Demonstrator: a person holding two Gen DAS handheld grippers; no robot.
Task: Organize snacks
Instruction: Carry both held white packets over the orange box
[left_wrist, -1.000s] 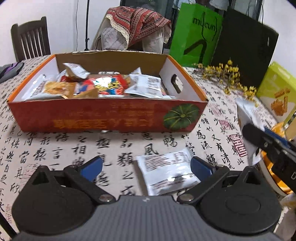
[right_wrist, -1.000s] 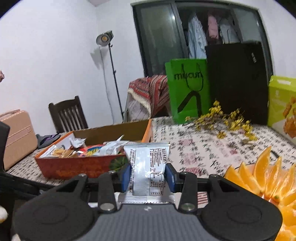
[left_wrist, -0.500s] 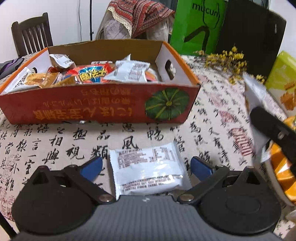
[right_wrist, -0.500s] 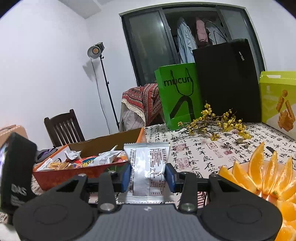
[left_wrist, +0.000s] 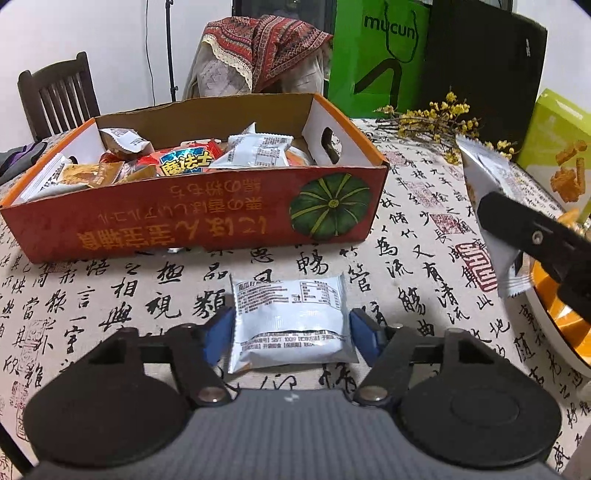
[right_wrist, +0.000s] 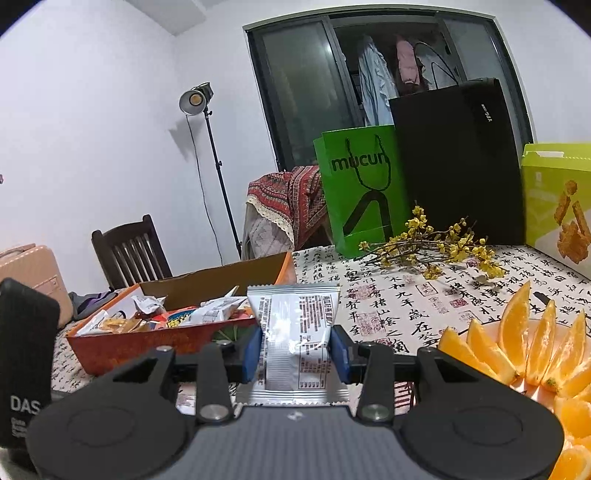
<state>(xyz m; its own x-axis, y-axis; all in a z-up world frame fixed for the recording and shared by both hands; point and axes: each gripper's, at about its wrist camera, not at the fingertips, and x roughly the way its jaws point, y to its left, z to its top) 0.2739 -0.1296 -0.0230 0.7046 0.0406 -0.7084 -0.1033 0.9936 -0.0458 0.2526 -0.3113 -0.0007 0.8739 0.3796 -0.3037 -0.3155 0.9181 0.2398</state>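
An orange cardboard box (left_wrist: 192, 225) with a pumpkin picture holds several snack packets and stands at the back left of the table. A silver snack packet (left_wrist: 291, 317) lies flat on the tablecloth in front of it. My left gripper (left_wrist: 291, 332) is open, its blue pads on either side of that packet, apart from it. My right gripper (right_wrist: 295, 350) is shut on a second silver packet (right_wrist: 295, 332) and holds it upright above the table. That packet also shows at the right of the left wrist view (left_wrist: 487, 195). The box shows in the right wrist view (right_wrist: 166, 332).
A plate of orange wedges (right_wrist: 524, 350) sits at the right. A green paper bag (left_wrist: 373, 55), a black bag (left_wrist: 487, 66), a lime snack box (left_wrist: 557, 162) and yellow flower sprigs (left_wrist: 436, 118) line the back. Chairs (left_wrist: 59, 96) stand behind the table.
My left gripper has moved forward over the loose packet, which now lies squarely between its pads, and the jaws have narrowed. My right gripper has lifted higher with its packet.
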